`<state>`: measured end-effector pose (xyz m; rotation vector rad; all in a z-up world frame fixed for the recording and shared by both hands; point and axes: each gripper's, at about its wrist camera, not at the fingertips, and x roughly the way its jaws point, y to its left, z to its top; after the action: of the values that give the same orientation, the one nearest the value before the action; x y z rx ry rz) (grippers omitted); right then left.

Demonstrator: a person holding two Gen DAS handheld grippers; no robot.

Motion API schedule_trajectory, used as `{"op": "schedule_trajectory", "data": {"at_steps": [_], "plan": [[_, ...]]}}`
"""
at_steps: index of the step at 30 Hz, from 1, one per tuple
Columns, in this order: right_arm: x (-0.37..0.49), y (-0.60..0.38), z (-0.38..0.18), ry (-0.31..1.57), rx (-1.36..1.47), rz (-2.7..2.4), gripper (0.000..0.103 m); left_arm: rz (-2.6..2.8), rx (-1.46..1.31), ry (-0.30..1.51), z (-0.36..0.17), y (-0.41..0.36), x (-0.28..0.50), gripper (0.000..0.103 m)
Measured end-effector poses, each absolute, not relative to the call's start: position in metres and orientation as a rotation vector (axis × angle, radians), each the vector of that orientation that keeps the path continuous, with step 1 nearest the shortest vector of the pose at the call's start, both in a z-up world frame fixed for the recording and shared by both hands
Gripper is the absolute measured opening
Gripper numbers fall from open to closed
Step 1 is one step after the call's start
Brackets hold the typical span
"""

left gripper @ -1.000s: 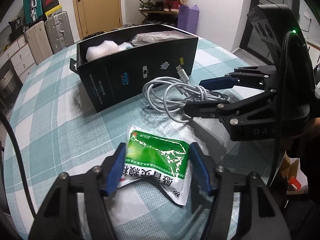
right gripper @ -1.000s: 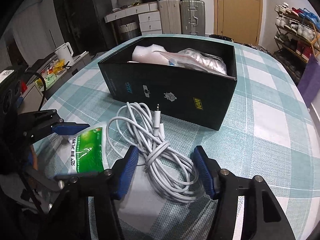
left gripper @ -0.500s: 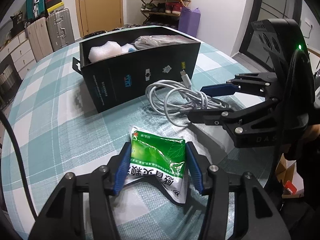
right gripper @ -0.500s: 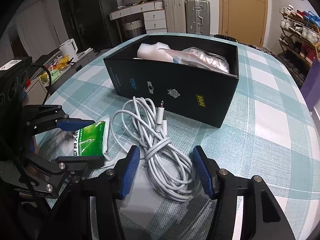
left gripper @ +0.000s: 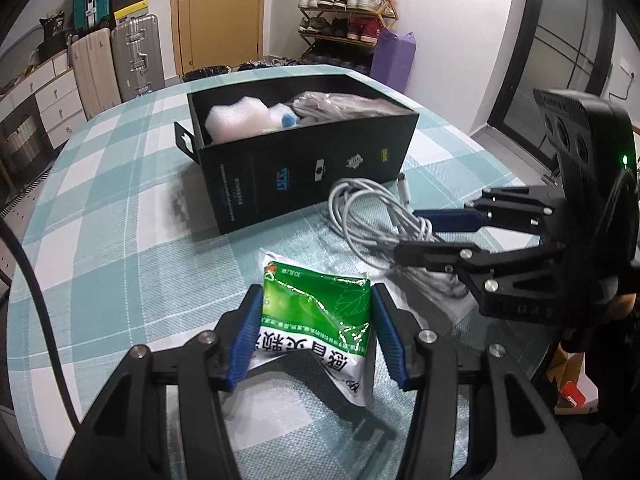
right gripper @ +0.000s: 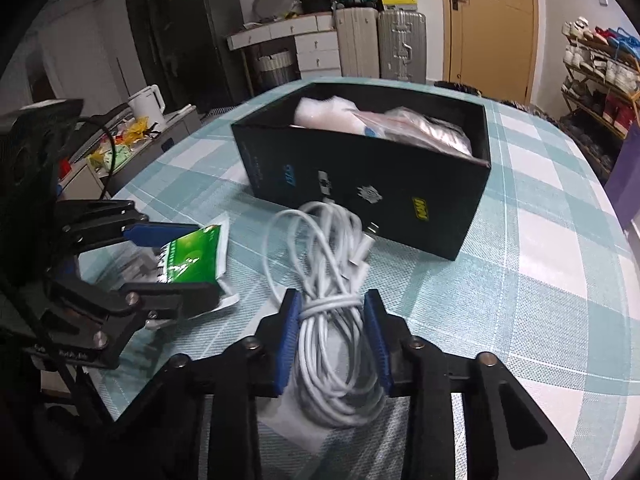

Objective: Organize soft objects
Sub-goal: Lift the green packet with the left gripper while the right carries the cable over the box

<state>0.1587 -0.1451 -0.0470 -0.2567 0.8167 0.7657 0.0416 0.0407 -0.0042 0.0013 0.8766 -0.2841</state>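
Note:
A green and white packet (left gripper: 316, 312) lies on the checked tablecloth between the blue pads of my left gripper (left gripper: 316, 300), which press its two sides; it also shows in the right wrist view (right gripper: 192, 256). A coiled white cable (right gripper: 336, 320) lies in front of the black box (right gripper: 372, 196). My right gripper (right gripper: 331, 304) has its pads against both sides of the cable bundle. The box (left gripper: 312, 172) holds white foam (left gripper: 236, 120) and a clear bag (left gripper: 344, 104).
The round table (left gripper: 100, 200) has a teal checked cloth. Suitcases (left gripper: 116, 64), a door and a shoe rack (left gripper: 348, 12) stand behind it. A kettle (right gripper: 146, 104) and drawers are off the table's left side in the right wrist view.
Both grippers closed in: the left pads now press the packet, the right pads now squeeze the cable. The packet has lifted a little at its near end.

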Motion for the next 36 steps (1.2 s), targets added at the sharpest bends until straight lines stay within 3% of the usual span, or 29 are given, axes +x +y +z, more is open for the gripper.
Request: {"op": "schedule_trajectory", "data": {"at_steps": [20, 36], "plan": [[0.139, -0.166, -0.02, 0.724, -0.162, 0.791, 0.032, -0.221, -0.071, 0.79, 0.027, 0.059, 0.041, 0.053], [0.144, -0.175, 0.035, 0.604, -0.089, 0.784, 0.032, -0.202, -0.073, 0.698, 0.067, 0.062, 0.062, 0.053]]}}
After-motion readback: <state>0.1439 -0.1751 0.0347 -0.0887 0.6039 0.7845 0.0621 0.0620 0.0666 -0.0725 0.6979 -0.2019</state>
